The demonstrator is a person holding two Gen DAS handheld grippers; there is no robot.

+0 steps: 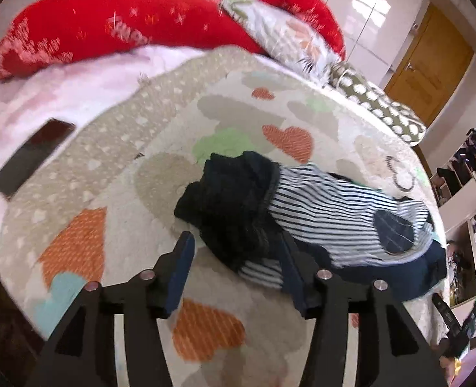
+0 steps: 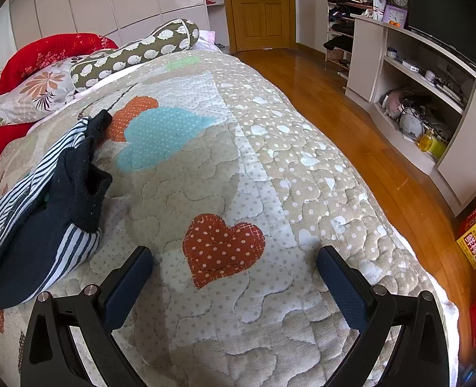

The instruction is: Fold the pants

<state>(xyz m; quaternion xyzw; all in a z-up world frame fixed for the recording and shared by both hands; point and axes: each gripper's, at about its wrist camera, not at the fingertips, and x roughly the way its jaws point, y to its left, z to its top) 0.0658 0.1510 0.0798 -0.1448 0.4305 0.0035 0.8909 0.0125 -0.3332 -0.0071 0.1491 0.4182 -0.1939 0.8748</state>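
Note:
The pants (image 1: 318, 213) are navy-and-white striped with dark navy cuffs and patches. They lie bunched in a heap on the quilted bedspread (image 1: 125, 167). My left gripper (image 1: 234, 245) is open just in front of the heap's dark end, with its right finger against the fabric. In the right wrist view the pants (image 2: 54, 200) lie at the left, apart from my right gripper (image 2: 234, 258). That gripper is open and empty above the bedspread (image 2: 270, 161) near a red heart patch.
A black phone (image 1: 34, 158) lies on the bed to the left. Red pillows (image 1: 108, 25), a floral pillow (image 2: 34, 93) and a spotted bolster (image 2: 134, 51) sit at the head. The bed edge drops to wooden floor (image 2: 350, 119), with white shelving (image 2: 415, 96) beyond.

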